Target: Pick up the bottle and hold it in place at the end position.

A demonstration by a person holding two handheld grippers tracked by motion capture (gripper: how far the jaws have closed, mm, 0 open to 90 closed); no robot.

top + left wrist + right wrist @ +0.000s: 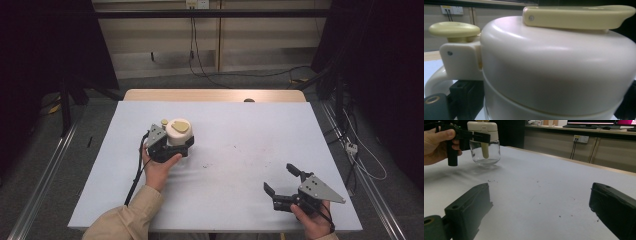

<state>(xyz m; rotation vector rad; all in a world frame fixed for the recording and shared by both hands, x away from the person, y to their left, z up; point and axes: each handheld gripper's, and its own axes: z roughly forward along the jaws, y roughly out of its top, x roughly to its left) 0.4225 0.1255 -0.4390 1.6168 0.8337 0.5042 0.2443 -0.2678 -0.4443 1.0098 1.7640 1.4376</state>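
**Left gripper on the jar's cap, right gripper waiting**

Cream plastic crowds your left gripper view: the domed pump cap (554,65) of the glass dispenser jar (484,150), with its flat yellowish lever (576,17) on top and a round knob (454,30) off to one side. Your left gripper (167,145) sits around that cap at the left-middle of the white table (240,150). From your right gripper view its black jaws bracket the cap just above the clear glass, so you appear to have it clamped, though no picture shows pad contact cleanly; treat the hold as likely rather than certain.

Your right gripper (282,182) rests low at the near right of the table, well apart from the jar, jaws spread wide and holding nothing.

The step in hand looks like securing the jar at its top. What follows depends on your aim: to lift or shift it, keep the squeeze firm and the jar upright, since glass under a smooth rounded cap could slip. To work the lever or unscrew the cap, bring your right gripper across to steady the glass body or press the lever while the left holds.

No brand, label or writing is readable on the jar, cap or table; the cap faces you see are plain.
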